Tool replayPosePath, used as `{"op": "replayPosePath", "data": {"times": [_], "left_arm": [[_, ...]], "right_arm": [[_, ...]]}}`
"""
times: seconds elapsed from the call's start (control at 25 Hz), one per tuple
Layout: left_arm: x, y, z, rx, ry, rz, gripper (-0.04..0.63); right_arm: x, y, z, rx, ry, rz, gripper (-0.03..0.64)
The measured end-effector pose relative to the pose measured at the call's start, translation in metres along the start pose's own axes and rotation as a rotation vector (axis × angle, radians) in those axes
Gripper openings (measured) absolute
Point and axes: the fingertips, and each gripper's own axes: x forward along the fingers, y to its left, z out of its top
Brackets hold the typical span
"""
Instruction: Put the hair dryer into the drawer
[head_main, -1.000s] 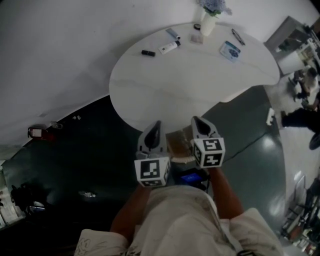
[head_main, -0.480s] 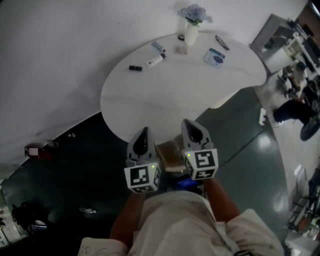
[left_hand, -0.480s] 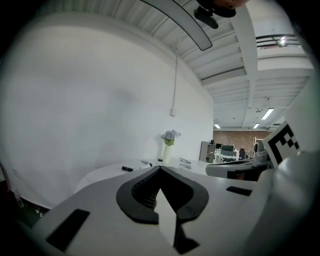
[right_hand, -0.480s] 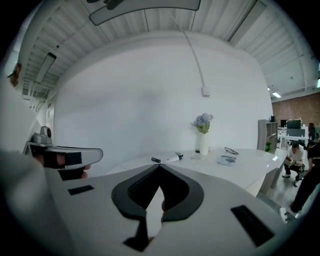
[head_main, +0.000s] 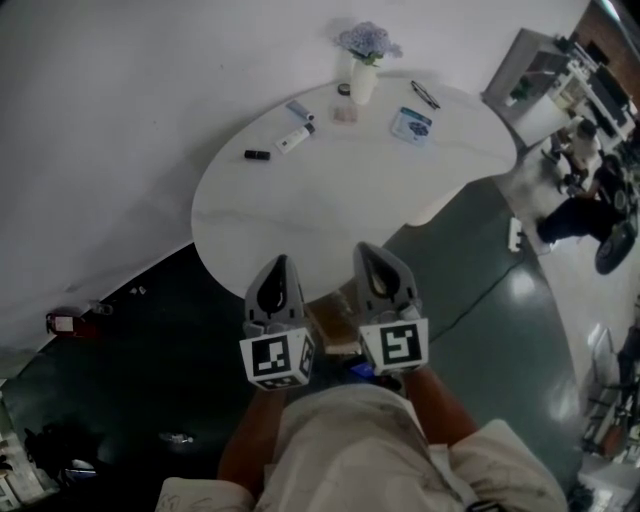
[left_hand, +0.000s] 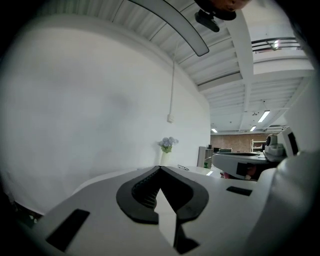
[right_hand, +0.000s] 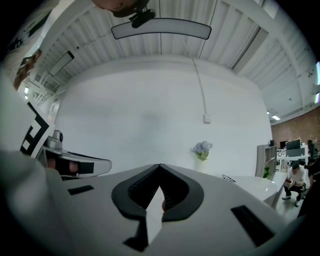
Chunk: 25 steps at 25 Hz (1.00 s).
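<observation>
left gripper (head_main: 280, 265): I read the jaws as fully together, tips meeting, nothing between them. It is held about level, pointing across the counter toward the wall.
right gripper (head_main: 370, 255): jaws closed tip to tip and empty. It sits just beside the left gripper, on its right.
hair dryer: I cannot find it in any view.
brown box-like shape (head_main: 335, 325): below and between the two grippers. I cannot tell whether it is the drawer.
counter (head_main: 330, 200): white and rounded, with its near edge at the tips of both grippers.
vase of flowers (head_main: 364, 75): upright at the far edge, well ahead of the right gripper.
spectacles (head_main: 424, 94), blue packet (head_main: 411, 123): far end, ahead and right of the right gripper.
white tube (head_main: 293, 139), small black item (head_main: 257, 155): well ahead of the left gripper.
person (head_main: 590, 200): on the floor, far right of the right gripper.
</observation>
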Motion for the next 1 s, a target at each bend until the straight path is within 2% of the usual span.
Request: {"op": "replayPosePath", "data": {"times": [0.32, 0.44, 0.56, 1.0], "left_arm": [[-0.003, 0.003, 0.010, 0.003, -0.026, 0.015, 0.002], [-0.004, 0.000, 0.013, 0.020, -0.015, 0.017, 0.002], [-0.006, 0.000, 0.020, 0.037, -0.041, 0.020, 0.002], [-0.016, 0.005, 0.026, 0.077, -0.084, 0.046, 0.002]], "right_arm": [[-0.002, 0.004, 0.021, -0.006, -0.062, 0.013, 0.005], [-0.005, 0.001, 0.027, -0.006, -0.080, 0.007, 0.005], [-0.004, 0.001, 0.030, -0.028, -0.098, 0.004, 0.004], [-0.001, 0.003, 0.028, -0.034, -0.104, 0.004, 0.004]]}}
